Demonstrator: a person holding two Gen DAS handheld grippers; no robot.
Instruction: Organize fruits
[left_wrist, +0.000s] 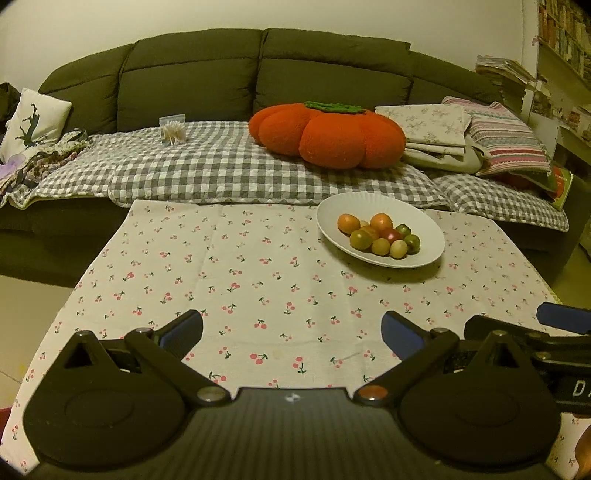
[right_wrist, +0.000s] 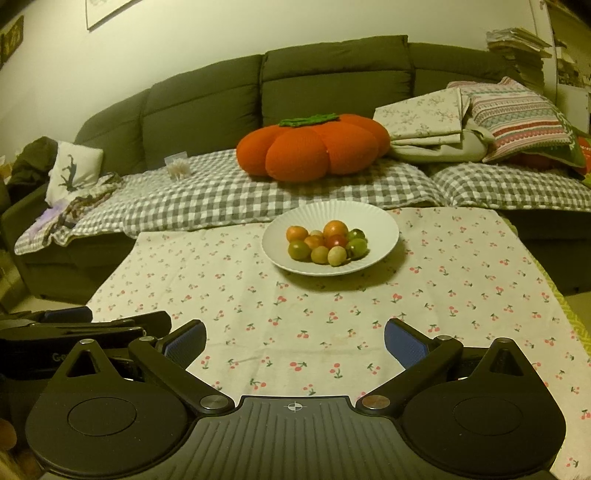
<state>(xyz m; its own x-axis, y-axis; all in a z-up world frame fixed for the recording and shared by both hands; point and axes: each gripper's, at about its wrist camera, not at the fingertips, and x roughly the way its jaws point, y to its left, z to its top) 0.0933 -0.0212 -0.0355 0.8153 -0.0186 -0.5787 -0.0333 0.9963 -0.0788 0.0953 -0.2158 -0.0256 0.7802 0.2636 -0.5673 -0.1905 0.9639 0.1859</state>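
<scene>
On cherry-print cloth (right_wrist: 332, 325), ribbed white plate (right_wrist: 384, 236) — smooth round fruits (right_wrist: 327, 243)

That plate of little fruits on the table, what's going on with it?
Nothing is being handled yet. The white plate sits on the cherry-print tablecloth, with small orange, green and red fruits piled in it. The left gripper and right gripper are both open and empty, near the table's front edge.

white plate (right_wrist: 384, 236) of fruits (right_wrist: 327, 242), cherry-print tablecloth (right_wrist: 443, 280)
</scene>
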